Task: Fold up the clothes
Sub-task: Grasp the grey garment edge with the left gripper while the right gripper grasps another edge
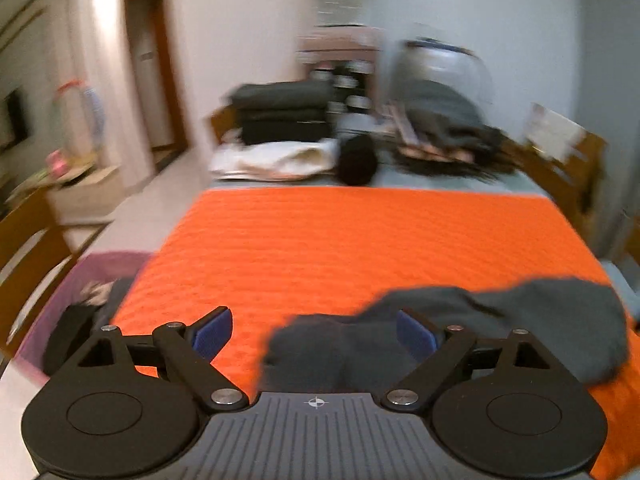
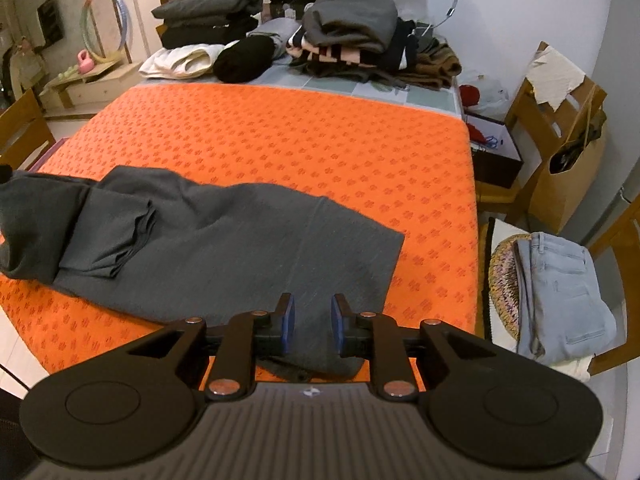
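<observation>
A dark grey garment (image 2: 224, 232) lies crumpled across the near part of the orange cover (image 2: 320, 132), bunched into folds at its left end. My right gripper (image 2: 313, 300) hovers over the garment's near edge. Its blue pads (image 2: 289, 320) stand a narrow gap apart and the cloth shows below that gap, not pinched. In the left wrist view the same garment (image 1: 500, 320) sits low and right on the orange cover (image 1: 340, 240). My left gripper (image 1: 312, 316) is wide open above the garment's left end, with nothing between its fingers.
Folded dark clothes (image 2: 208, 16), a mixed pile (image 2: 352, 20), a white cloth (image 2: 180, 60) and a black bundle (image 2: 246, 58) lie at the far end. Light jeans (image 2: 560, 288) rest on a chair at right, behind them a paper bag (image 2: 568, 184). A purple basket (image 1: 60, 312) stands at left.
</observation>
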Demonstrator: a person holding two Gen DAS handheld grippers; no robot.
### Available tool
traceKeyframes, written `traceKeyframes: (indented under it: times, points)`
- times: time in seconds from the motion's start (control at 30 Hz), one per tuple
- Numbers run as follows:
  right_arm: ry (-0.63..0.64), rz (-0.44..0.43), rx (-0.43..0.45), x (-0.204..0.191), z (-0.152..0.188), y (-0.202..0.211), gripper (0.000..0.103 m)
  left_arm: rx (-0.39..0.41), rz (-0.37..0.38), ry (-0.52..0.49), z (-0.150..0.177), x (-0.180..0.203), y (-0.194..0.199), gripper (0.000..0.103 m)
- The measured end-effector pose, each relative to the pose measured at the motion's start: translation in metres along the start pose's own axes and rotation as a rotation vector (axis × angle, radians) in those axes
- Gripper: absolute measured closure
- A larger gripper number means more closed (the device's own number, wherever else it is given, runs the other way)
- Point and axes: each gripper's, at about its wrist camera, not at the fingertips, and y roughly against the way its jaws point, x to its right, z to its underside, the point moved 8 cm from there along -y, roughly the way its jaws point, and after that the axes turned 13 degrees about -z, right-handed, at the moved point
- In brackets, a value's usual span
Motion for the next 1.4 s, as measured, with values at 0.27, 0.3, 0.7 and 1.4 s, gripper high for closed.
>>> traceKeyframes:
  times: [0.27,0.3,0.7,1.4]
  points:
    - [-0.006,-0.013,-0.008,-0.004,0.008,0.003,0.078,-0.04,0.174,-0.132,0.03,0.07,-0.005,0.016]
    - [-0.007,-0.014,-0.01,-0.004,0.009,0.004,0.077,-0.041,0.186,-0.15,0.034,0.077,-0.006,0.016]
    - [-0.031,-0.007,-0.025,0.003,0.023,0.014,0.077,-0.171,0.19,-0.256,0.076,0.123,-0.057,0.065]
    - [0.032,-0.084,-0.056,-0.021,0.01,-0.014,0.077,-0.056,-0.386,0.203,0.002,-0.104,-0.047,0.094]
